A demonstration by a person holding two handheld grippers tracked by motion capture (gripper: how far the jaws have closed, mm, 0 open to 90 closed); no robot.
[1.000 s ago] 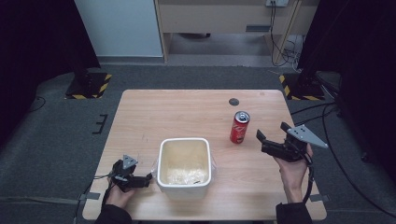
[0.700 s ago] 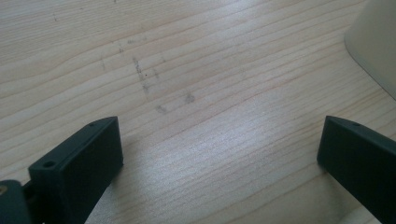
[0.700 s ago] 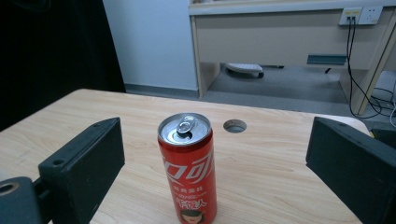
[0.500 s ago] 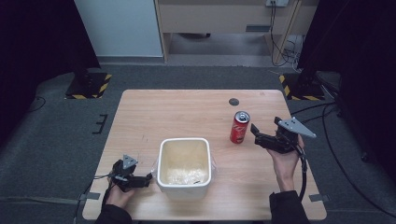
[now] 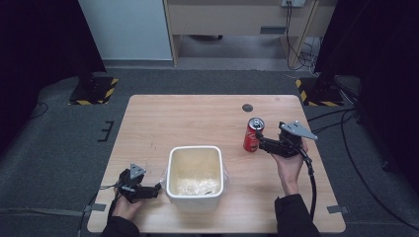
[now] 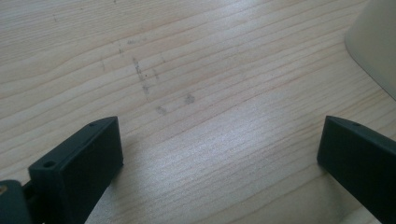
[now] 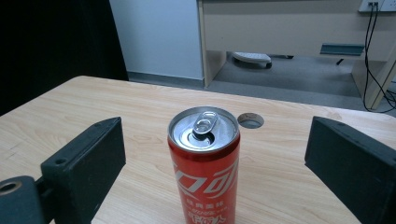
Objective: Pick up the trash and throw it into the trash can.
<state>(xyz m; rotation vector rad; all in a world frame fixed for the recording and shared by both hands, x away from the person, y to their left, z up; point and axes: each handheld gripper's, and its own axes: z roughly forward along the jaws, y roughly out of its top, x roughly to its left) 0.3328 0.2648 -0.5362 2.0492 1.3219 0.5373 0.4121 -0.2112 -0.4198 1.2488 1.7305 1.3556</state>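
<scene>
Status: the grasp on the can is not yet made. The right gripper is level with the can, its fingers spread wide with the can centred in the gap; in the right gripper view clear space shows on both sides, so there is no contact. The can stands upright on the tabletop, right of centre and near the round cable hole. Its tab looks flat, though whether it is sealed cannot be confirmed at this angle.

The left gripper rests low on the tabletop just beside the white tub, fingers apart over bare wood, holding nothing.

Judgement: closing on the can, lifting it and whatever follows at the tub all remain to be done.

Count: one can, one tub holding a pale loose filling, two grippers, one cable hole.
</scene>
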